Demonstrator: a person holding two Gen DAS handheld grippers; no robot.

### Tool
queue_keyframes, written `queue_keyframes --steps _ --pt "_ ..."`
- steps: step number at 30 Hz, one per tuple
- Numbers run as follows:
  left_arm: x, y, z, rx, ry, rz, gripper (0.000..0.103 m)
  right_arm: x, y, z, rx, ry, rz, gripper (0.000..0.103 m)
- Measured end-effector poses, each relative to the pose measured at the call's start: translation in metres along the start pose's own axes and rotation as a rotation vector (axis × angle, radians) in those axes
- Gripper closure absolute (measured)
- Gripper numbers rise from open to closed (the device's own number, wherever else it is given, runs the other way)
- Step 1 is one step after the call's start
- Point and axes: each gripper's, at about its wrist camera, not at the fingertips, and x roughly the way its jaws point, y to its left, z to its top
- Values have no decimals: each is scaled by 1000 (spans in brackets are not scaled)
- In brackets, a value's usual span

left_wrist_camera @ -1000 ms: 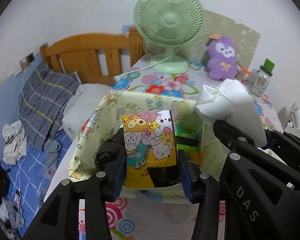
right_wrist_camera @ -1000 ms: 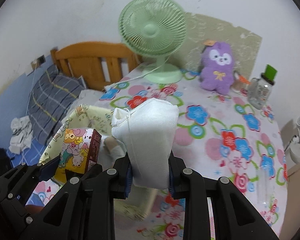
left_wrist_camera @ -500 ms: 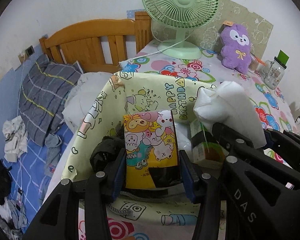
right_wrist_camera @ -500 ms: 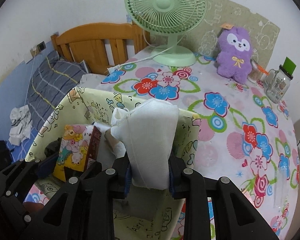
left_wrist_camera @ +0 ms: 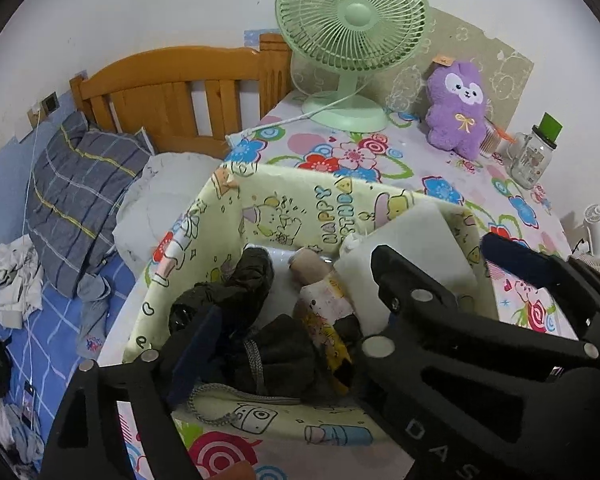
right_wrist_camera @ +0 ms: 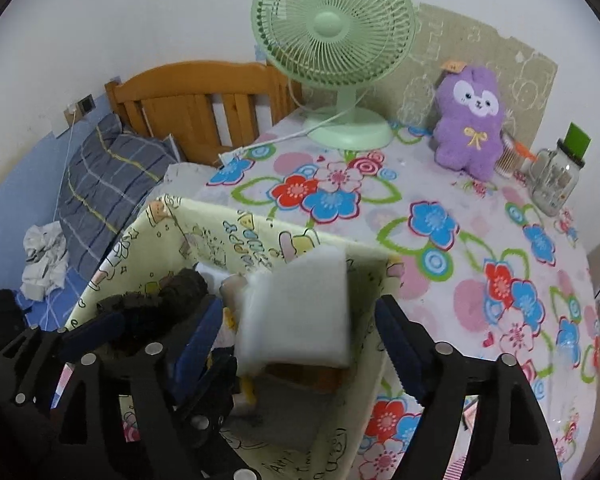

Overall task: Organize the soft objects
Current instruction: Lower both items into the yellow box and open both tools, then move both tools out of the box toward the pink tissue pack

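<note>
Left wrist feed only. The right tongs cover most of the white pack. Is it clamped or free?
Observer: Free. In the right wrist view the right tongs are opening, and the white pack, blurred, sits between the pads and touches neither.
Operator: What's under it?
Observer: A grey item on the floor of the yellow fabric box, with a brown edge just above it. I cannot tell what either one is.
</note>
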Motion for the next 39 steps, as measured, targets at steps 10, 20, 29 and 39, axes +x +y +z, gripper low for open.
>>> queue_keyframes --steps 10,20,29,39 --pt "-13 -4 2 19 -39 8 12 -14 -3 3 -10 -51 -20 14" --pt "-25 -20 4 37 -62 -9 12 -35 -18 1 17 -84 -39 14" --pt "-38 -66 -2 97 -80 -44 11 -61 -62 -13 77 -104 -92 14" --pt "-48 -127 -15 170 -90 -86 11 -88 -119 -39 156 -115 -134 14"
